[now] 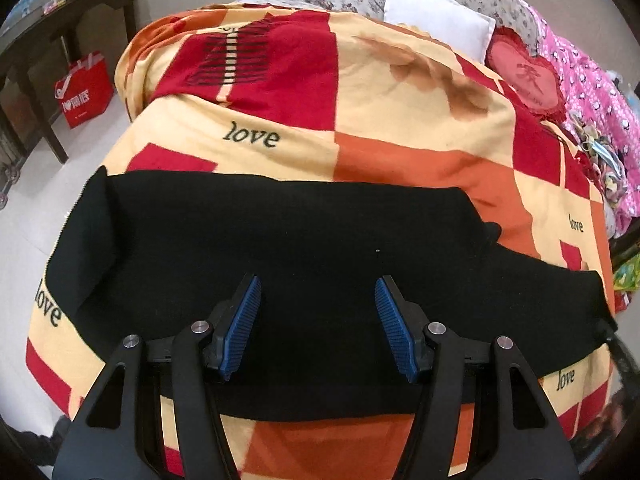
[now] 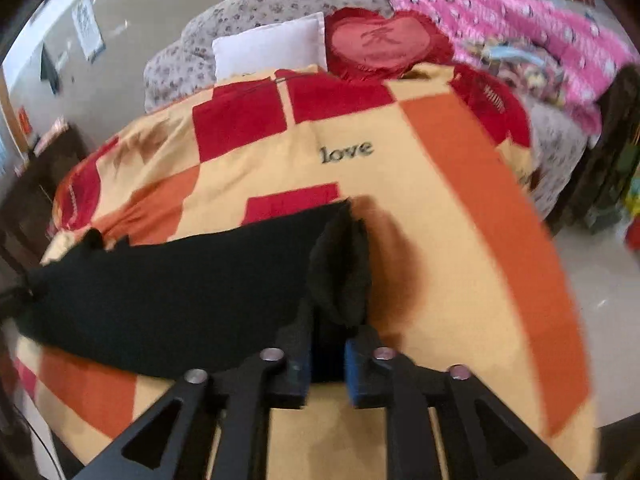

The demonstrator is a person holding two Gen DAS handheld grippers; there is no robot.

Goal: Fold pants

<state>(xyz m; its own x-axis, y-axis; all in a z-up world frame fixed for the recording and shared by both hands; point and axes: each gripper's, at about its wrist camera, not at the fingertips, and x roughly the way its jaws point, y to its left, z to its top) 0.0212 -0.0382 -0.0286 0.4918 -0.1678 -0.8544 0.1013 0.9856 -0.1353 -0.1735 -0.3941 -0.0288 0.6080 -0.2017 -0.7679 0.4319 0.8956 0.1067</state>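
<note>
Looking along your left gripper (image 1: 318,292), you see its jaws spread wide with nothing between them; the blue ribbed pads (image 1: 240,326) hang over the middle of the black pants (image 1: 260,236) without pressing on the cloth. The pants lie flat as a broad dark band across the near part of the bed, on the bedspread (image 1: 400,120) of red, orange and cream blocks printed with the word "love". The left end of the pants is turned up a little near the bed's left edge, and the right end runs toward the right edge. Beyond, a white pillow (image 1: 436,16) and a red heart cushion (image 1: 528,76) sit near the head of the bed, with a pink blanket (image 1: 592,92) at the far right. A red shopping bag (image 1: 86,90) stands on the floor beside a dark table (image 1: 80,12) at the left.

Turning to your right gripper (image 2: 328,354), you find its jaws drawn close, pinching a bunched end of the pants (image 2: 180,292). The cloth rises in a rumpled fold just ahead of the fingertips, and the blue pads (image 2: 354,372) are mostly hidden by it. The view is blurred. The rest of the pants stretches away to the left, flat on the bedspread (image 2: 440,280). The white pillow (image 2: 272,44), the heart cushion (image 2: 380,44) and the pink blanket (image 2: 520,12) lie at the far end.
</note>
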